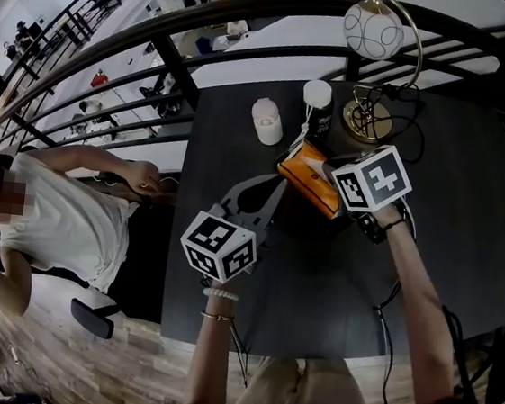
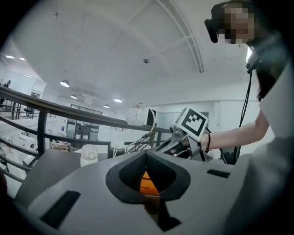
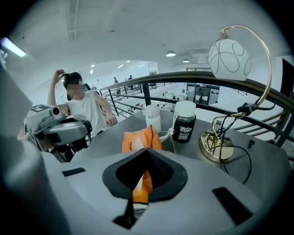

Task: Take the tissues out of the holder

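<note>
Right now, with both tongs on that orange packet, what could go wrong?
The left tongs and right tongs both pinch the orange tissue pack; uneven pulling might tear it or let it slip. The black jar and white bottle stand just behind it, so a sudden swing could topple them. The lamp is close on the right tongs' side too.

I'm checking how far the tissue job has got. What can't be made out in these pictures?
Holder: head view, the right gripper and the pack cover that spot; whether the pack is out of it, I cannot tell.
Pack: left gripper view, the left gripper hides all but an orange sliver between its jaws with its own body.
Pack's print: right gripper view, too small and blurred to read.
</note>
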`<act>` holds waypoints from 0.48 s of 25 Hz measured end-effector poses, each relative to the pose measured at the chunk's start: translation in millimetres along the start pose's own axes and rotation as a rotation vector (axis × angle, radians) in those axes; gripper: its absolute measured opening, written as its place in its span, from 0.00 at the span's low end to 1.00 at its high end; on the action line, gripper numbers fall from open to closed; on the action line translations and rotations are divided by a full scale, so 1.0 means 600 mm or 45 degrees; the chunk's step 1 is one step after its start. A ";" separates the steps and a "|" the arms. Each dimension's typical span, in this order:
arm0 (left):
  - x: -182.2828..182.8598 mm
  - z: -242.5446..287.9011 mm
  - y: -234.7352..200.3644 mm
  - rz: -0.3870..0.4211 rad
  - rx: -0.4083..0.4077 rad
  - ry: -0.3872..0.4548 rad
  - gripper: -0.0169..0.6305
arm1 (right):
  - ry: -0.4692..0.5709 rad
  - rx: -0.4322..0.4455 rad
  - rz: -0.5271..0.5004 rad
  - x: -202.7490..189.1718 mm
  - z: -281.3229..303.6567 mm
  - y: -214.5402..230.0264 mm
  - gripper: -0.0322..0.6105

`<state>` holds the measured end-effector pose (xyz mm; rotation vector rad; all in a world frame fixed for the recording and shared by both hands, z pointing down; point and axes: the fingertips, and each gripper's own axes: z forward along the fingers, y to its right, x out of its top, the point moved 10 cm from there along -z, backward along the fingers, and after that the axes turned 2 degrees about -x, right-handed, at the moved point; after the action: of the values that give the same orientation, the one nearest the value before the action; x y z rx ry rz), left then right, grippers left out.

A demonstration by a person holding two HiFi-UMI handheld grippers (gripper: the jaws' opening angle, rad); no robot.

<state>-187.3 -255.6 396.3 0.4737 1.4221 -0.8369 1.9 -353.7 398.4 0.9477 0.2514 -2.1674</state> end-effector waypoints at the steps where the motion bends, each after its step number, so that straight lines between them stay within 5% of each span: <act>1: 0.007 0.007 -0.002 0.003 -0.001 0.006 0.04 | 0.015 0.008 -0.005 0.008 -0.005 0.005 0.07; 12: 0.055 0.029 0.011 0.080 -0.047 0.054 0.04 | 0.122 -0.005 -0.086 0.042 -0.076 0.002 0.07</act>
<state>-172.5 -271.4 365.4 0.5080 1.4523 -0.7532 16.7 -348.5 348.9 1.0559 0.3380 -2.1850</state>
